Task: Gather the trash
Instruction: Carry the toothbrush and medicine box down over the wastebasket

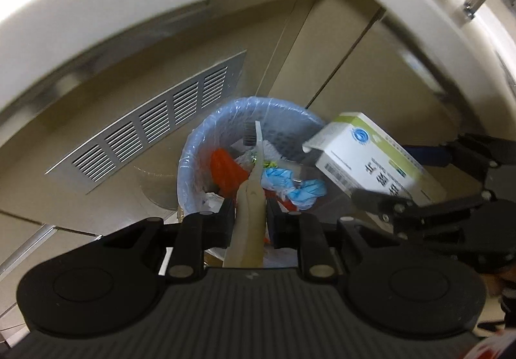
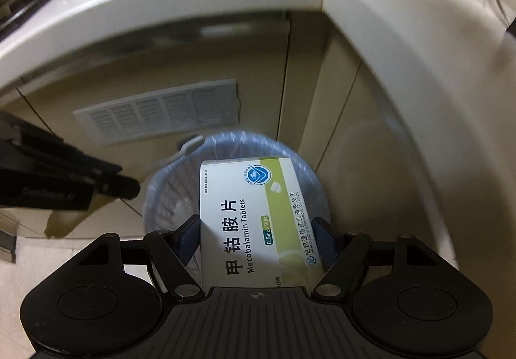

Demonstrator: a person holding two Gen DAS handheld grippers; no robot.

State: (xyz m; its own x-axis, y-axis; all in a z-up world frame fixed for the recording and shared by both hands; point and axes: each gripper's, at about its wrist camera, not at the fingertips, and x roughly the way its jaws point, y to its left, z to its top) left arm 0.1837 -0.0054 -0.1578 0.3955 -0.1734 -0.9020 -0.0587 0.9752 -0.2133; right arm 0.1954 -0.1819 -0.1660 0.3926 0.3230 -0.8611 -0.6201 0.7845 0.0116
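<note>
Two items hung over the bin (image 1: 193, 146). Toothbrush (image 1: 254, 159): light, stiff, slick, pinched mid-handle by the left gripper (image 1: 250, 214). Box (image 2: 254, 217): light, crushable card, clamped across its sides by the right gripper (image 2: 258, 236), just right of the toothbrush.

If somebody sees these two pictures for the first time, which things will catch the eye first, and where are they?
First, the white and green Mecobalamin tablet box, clamped in the right gripper directly above the blue-lined trash bin. Next, the toothbrush pinched in the left gripper, its bristle head pointing into the same bin. The bin already holds an orange wrapper and crumpled blue gloves, below a white countertop.
</note>
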